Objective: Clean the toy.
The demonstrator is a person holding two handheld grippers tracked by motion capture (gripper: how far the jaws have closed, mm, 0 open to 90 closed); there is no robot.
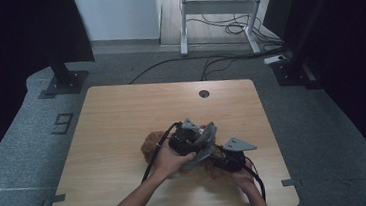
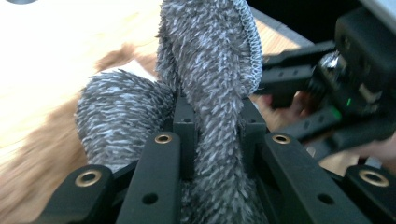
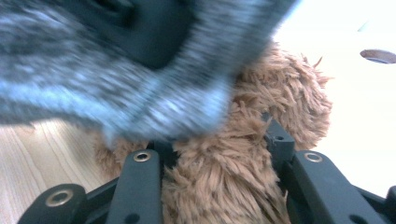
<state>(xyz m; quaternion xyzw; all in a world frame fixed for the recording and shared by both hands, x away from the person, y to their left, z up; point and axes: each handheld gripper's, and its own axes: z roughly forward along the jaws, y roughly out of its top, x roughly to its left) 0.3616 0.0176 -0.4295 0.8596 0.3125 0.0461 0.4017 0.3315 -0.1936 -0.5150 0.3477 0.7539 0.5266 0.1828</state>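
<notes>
Your right gripper (image 3: 215, 140) has its jaws clamped on the brown furry cloth (image 3: 219, 182) near the table's (image 1: 121, 113) front edge. Just beyond, your left gripper (image 2: 212, 116) pinches a fold of the grey fuzzy cloth (image 2: 210, 60), lifted over the brown one. Farther back, the tabletop has a round hole (image 1: 204, 93).

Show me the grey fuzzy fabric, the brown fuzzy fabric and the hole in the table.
grey fuzzy fabric (image 2: 210, 70), left gripper view, its upright fold
brown fuzzy fabric (image 3: 275, 93), right gripper view, its shaggy pile
table hole (image 1: 204, 93), high view, its centre
</notes>
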